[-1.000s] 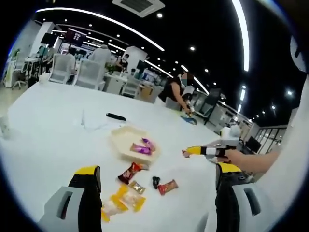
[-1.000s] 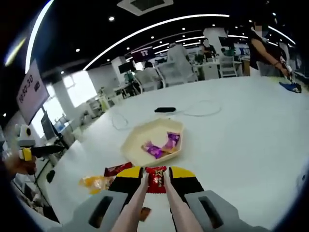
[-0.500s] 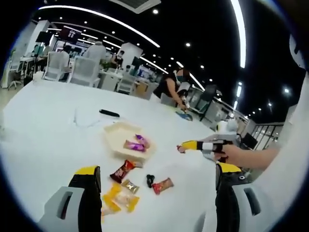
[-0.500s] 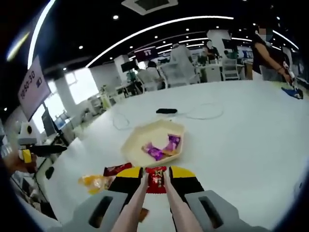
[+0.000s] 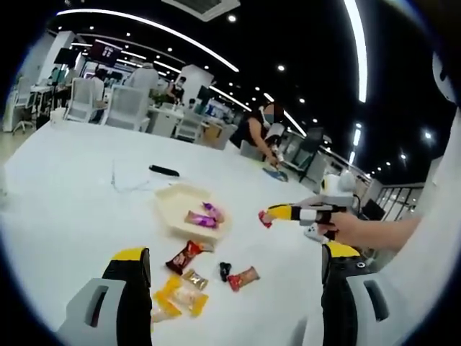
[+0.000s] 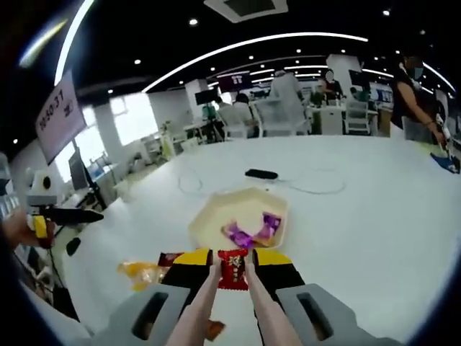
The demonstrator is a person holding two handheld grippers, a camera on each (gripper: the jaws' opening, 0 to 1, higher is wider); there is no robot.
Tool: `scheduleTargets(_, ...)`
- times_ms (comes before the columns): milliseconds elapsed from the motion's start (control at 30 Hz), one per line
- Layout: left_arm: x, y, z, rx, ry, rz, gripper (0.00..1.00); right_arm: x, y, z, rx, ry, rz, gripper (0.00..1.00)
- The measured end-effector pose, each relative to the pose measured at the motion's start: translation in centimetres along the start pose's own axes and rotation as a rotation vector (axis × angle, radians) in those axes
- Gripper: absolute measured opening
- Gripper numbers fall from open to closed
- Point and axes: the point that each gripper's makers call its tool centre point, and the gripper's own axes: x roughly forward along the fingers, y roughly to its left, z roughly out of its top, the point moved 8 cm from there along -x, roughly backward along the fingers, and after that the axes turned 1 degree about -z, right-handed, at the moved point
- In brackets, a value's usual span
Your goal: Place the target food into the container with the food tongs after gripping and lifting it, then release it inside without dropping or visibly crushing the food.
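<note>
Now the right hand-held gripper point(image 6: 231, 268), tongs still pinching the red candy point(image 6: 232, 267), has edged nearer the tray point(image 6: 209, 216).

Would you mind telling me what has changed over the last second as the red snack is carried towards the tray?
The right hand-held gripper has moved closer to the cream tray, still holding the red snack packet in the tongs. The two purple candies stay in the tray; the left hand-held gripper remains open above the loose snacks.
</note>
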Motion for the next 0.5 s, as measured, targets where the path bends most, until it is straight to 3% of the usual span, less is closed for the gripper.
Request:
scheduleTargets(367,0.3,0.0,-0.2,-0.012,0.006,-0.005,0.99,0.4,-0.3,1.0,0.025,-0.025,0.004,0.2)
scheduleTargets(500,0.5,-0.2,-0.6,-0.038,0.033,-0.025,0.99,0.5,-0.3,1.3,-0.014,-0.021,0.0,0.2)
